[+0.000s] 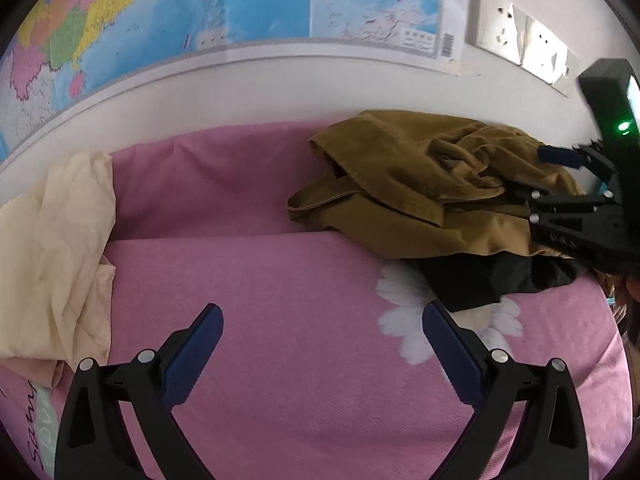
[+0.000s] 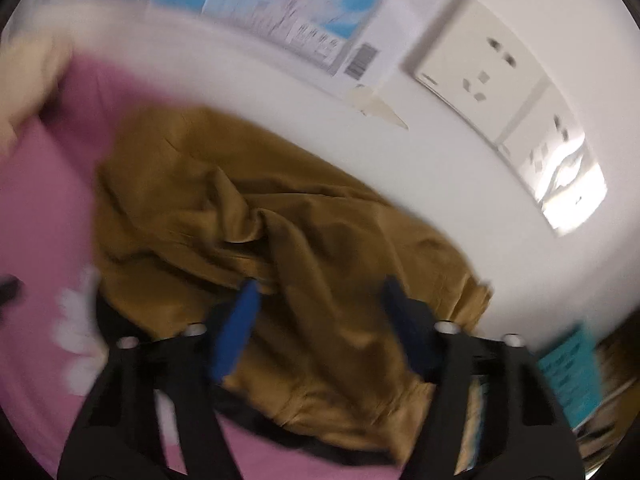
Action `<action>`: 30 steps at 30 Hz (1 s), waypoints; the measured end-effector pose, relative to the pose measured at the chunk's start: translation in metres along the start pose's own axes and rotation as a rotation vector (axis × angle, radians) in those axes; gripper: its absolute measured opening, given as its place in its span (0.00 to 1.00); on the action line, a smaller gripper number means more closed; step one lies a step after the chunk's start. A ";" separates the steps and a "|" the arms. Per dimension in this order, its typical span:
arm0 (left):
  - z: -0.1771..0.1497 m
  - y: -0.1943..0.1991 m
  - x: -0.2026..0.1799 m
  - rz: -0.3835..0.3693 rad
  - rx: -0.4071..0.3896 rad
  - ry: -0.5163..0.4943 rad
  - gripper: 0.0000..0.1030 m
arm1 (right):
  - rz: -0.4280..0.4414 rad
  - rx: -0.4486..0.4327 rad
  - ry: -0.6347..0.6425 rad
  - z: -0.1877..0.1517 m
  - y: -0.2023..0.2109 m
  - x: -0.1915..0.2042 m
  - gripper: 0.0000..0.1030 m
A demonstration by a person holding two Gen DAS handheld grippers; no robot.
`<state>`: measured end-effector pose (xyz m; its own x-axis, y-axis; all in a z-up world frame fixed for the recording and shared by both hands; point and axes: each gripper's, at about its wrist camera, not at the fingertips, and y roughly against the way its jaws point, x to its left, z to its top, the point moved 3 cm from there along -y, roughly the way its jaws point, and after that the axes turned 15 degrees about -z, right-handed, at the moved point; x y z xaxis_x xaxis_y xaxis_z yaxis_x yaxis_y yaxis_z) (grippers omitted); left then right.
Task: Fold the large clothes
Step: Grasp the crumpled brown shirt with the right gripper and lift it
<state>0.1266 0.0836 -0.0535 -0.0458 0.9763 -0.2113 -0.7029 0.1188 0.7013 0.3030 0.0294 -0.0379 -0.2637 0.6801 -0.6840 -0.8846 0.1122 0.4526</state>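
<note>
1. Left wrist view: left gripper (image 1: 322, 320) spread wide, hovering over bare pink sheet (image 1: 256, 280), holding nothing.
2. Brown garment (image 1: 424, 184) crumpled at the far right of the bed against the white wall (image 1: 240, 92), lying partly on a black garment (image 1: 492, 276).
3. Right gripper (image 1: 560, 160) at the garment's right edge; in the right wrist view (image 2: 320, 296), blurred, spread over the brown cloth, gripping nothing that can be made out.
4. Cream cloth (image 1: 60, 248) bunched at the left of the bed, well apart from the brown garment.
5. White daisy print (image 1: 404, 312) on the sheet, partly covered by the black garment.
6. On the wall: map (image 1: 160, 12) with barcode (image 1: 448, 45), and sockets (image 1: 516, 32).
7. Script on the sheet's near left corner, partly cut off, reading roughly "San"; map lettering too small to read.
</note>
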 end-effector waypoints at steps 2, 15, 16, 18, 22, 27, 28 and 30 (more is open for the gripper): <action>0.001 -0.006 0.007 -0.005 0.014 0.019 0.94 | 0.003 0.016 0.040 0.004 -0.012 0.008 0.43; 0.008 -0.023 0.029 0.005 0.034 0.013 0.94 | 0.055 -0.090 -0.077 0.008 0.039 -0.066 0.47; 0.010 -0.024 0.030 0.011 0.033 0.007 0.94 | 0.040 -0.093 -0.029 0.017 0.037 -0.061 0.57; 0.012 -0.025 0.030 0.023 0.026 -0.008 0.94 | 0.031 -0.092 0.055 0.025 0.031 -0.038 0.57; 0.016 -0.026 0.038 0.037 0.022 -0.008 0.94 | 0.028 -0.103 0.162 0.047 0.015 -0.006 0.63; 0.021 -0.028 0.049 0.030 0.015 -0.020 0.94 | 0.056 -0.116 0.024 0.062 0.027 -0.045 0.06; 0.024 -0.026 0.052 0.018 -0.002 -0.025 0.94 | 0.067 -0.121 -0.071 0.065 0.035 -0.070 0.05; 0.032 -0.025 0.051 -0.013 -0.028 -0.038 0.94 | 0.108 -0.133 -0.261 0.063 0.051 -0.119 0.05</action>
<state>0.1647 0.1360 -0.0601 -0.0101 0.9810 -0.1937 -0.7232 0.1266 0.6790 0.3140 -0.0007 0.1026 -0.2668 0.8479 -0.4581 -0.9038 -0.0551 0.4243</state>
